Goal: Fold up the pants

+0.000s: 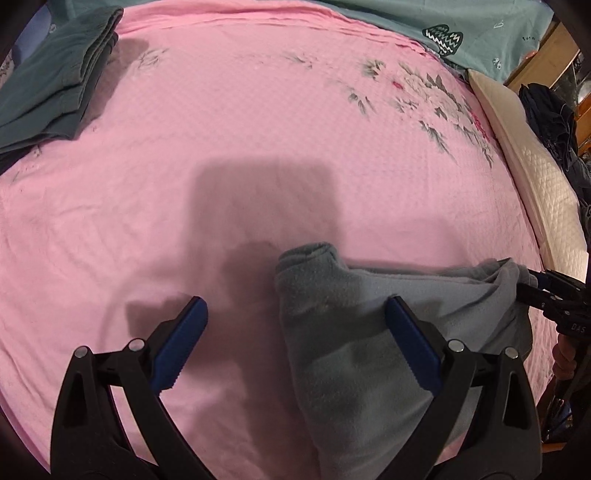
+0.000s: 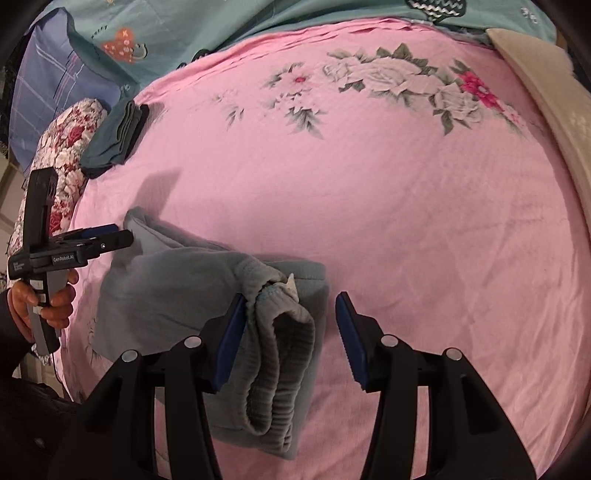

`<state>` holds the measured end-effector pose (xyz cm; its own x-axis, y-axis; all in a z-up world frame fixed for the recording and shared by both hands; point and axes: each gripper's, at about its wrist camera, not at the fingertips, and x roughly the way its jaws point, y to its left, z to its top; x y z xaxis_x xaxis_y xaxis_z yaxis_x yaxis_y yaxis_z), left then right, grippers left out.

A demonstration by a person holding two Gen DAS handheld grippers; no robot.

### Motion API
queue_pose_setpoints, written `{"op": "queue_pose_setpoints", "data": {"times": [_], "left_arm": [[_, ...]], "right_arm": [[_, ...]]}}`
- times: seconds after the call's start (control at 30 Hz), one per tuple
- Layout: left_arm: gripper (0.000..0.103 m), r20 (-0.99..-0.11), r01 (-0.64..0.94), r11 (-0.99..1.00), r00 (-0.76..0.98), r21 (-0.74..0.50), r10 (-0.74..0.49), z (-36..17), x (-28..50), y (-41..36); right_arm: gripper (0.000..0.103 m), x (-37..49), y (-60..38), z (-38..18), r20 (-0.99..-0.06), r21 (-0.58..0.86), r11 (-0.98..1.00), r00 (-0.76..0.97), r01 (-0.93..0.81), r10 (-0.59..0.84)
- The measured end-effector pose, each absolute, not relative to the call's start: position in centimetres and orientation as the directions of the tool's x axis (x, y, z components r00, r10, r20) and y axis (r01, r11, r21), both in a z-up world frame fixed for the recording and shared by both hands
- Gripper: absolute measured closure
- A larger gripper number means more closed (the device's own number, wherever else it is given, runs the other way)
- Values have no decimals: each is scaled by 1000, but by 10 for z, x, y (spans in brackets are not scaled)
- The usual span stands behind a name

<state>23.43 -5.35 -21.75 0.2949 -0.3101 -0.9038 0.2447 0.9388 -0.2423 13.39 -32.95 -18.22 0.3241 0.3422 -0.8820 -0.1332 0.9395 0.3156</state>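
Grey fleece pants lie folded in a thick bundle on the pink bedspread. In the right wrist view the pants show their ribbed waistband on top. My left gripper is open, its right finger over the bundle's left edge. It shows from the side in the right wrist view, beside the bundle's far left corner. My right gripper is open, its jaws astride the waistband end without closing on it. It also shows in the left wrist view at the bundle's right end.
A folded dark teal garment lies at the far left of the bed, also in the right wrist view. A floral pillow and a teal quilt lie behind. The cream mattress edge runs along the right, with dark clothes beyond.
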Motion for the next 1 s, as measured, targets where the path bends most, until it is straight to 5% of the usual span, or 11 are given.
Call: {"op": "queue_pose_setpoints", "data": {"times": [0.1,0.17,0.27,0.33,0.63,0.73,1.0], "left_arm": [[5,-900,270,932,297,-241,-318,-217,238,-58],[6,-898,287,929,303,-234,-319,-218,239,-61],[19,-891,324,921,320,-216,-321,-216,236,-70],[38,-886,342,913,321,-222,-335,-214,234,-74],[71,-879,349,921,365,-175,-306,-207,225,-85],[81,-874,362,923,397,-131,-280,-201,219,-89],[84,-829,319,944,504,-82,-242,-179,195,-79]], "right_arm": [[52,138,-330,-191,-870,357,922,307,-148,386],[43,140,-332,-196,-863,383,912,296,-147,410],[41,141,-334,-197,-842,418,896,305,-152,445],[42,140,-334,-196,-843,416,896,305,-154,444],[76,140,-330,-192,-840,413,896,310,-166,445],[79,138,-325,-186,-842,386,903,329,-186,428],[80,125,-313,-156,-818,332,916,416,-225,398]]}}
